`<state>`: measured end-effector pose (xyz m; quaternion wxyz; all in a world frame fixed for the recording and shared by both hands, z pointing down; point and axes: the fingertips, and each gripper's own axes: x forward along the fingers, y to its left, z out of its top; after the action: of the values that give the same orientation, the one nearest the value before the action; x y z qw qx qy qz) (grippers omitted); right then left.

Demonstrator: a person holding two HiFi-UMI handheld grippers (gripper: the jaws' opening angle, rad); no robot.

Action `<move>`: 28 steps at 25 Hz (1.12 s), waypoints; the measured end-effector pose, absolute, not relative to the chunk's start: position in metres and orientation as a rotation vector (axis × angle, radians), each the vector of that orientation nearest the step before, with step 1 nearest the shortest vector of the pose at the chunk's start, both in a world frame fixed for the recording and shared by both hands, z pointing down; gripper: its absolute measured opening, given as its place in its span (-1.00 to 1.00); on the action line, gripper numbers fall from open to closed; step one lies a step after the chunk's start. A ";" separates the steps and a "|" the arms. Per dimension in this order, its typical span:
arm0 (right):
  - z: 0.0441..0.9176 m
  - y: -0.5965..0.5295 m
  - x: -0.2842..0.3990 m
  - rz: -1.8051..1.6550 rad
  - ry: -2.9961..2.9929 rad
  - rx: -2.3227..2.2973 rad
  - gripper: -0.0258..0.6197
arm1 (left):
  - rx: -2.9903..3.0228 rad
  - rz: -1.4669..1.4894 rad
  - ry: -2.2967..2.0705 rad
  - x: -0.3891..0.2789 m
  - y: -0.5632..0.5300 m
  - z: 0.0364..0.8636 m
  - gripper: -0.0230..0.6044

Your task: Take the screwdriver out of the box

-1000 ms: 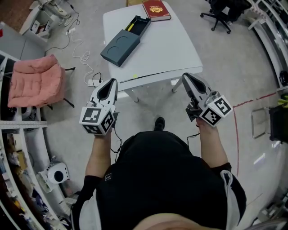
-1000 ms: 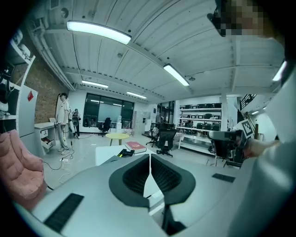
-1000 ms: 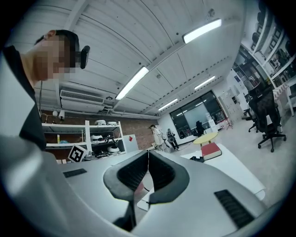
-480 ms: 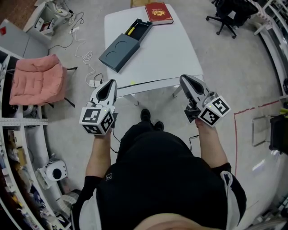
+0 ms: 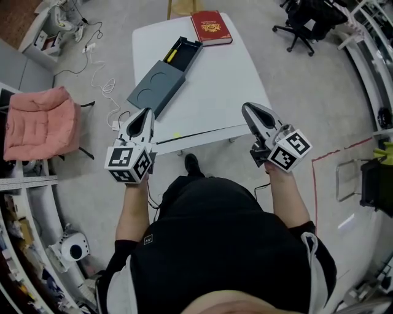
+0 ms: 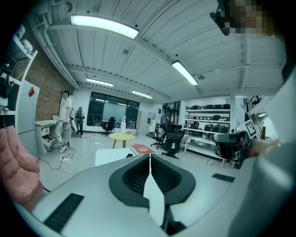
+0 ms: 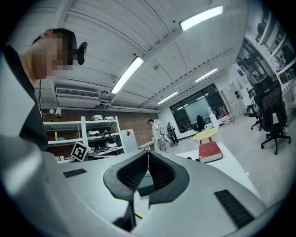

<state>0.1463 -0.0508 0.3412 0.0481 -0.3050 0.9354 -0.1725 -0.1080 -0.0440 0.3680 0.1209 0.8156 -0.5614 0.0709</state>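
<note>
Screwdriver (image 5: 173, 54) not yet reached; lodged in the open far end of the box (image 5: 161, 80), far left on the worktop (image 5: 215, 86).
Head view: only a yellow part is exposed, presumably the handle; judged light, rigid, smooth, best gripped across. Left gripper view: left claw (image 6: 150, 155) pressed together, empty. Right gripper view: right claw (image 7: 148, 153) likewise.

I count one table (image 5: 215, 80) carrying one box (image 5: 156, 86), one book (image 5: 211, 27) and one screwdriver (image 5: 172, 54). Two grippers, left gripper (image 5: 148, 112) and right gripper (image 5: 245, 107); two chairs, pink chair (image 5: 40, 122) and black chair (image 5: 301, 18).
</note>
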 end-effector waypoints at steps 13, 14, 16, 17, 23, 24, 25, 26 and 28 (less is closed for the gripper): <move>0.342 -0.152 0.062 -0.520 2.944 -0.875 -0.83 | 2.381 0.175 -1.632 -0.166 -0.134 0.375 -0.85; 0.343 -0.157 0.059 -0.525 2.951 -0.872 -0.83 | 2.376 0.172 -1.632 -0.168 -0.138 0.376 -0.85; 0.347 -0.165 0.055 -0.543 2.968 -0.867 -0.83 | 2.363 0.158 -1.631 -0.170 -0.143 0.378 -0.85; 0.350 -0.170 0.054 -0.551 2.981 -0.865 -0.83 | 2.357 0.153 -1.630 -0.170 -0.146 0.379 -0.85; 0.362 -0.203 0.049 -0.568 3.041 -0.801 -0.83 | 2.296 0.161 -1.659 -0.166 -0.159 0.390 -0.85; 0.363 -0.210 0.051 -0.571 3.052 -0.787 -0.83 | 2.284 0.163 -1.670 -0.163 -0.163 0.391 -0.85; 0.365 -0.218 0.054 -0.574 3.066 -0.775 -0.83 | 2.271 0.167 -1.682 -0.160 -0.166 0.392 -0.85; 0.367 -0.226 0.057 -0.580 3.079 -0.759 -0.83 | 2.255 0.171 -1.699 -0.157 -0.169 0.393 -0.85; 0.372 -0.242 0.063 -0.597 3.092 -0.694 -0.83 | 2.211 0.177 -1.747 -0.151 -0.177 0.394 -0.85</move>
<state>0.0626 -0.2423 0.3723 -0.0414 -0.2152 0.9580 -0.1850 -0.1515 -0.1773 0.3944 0.1584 0.7733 -0.6108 0.0619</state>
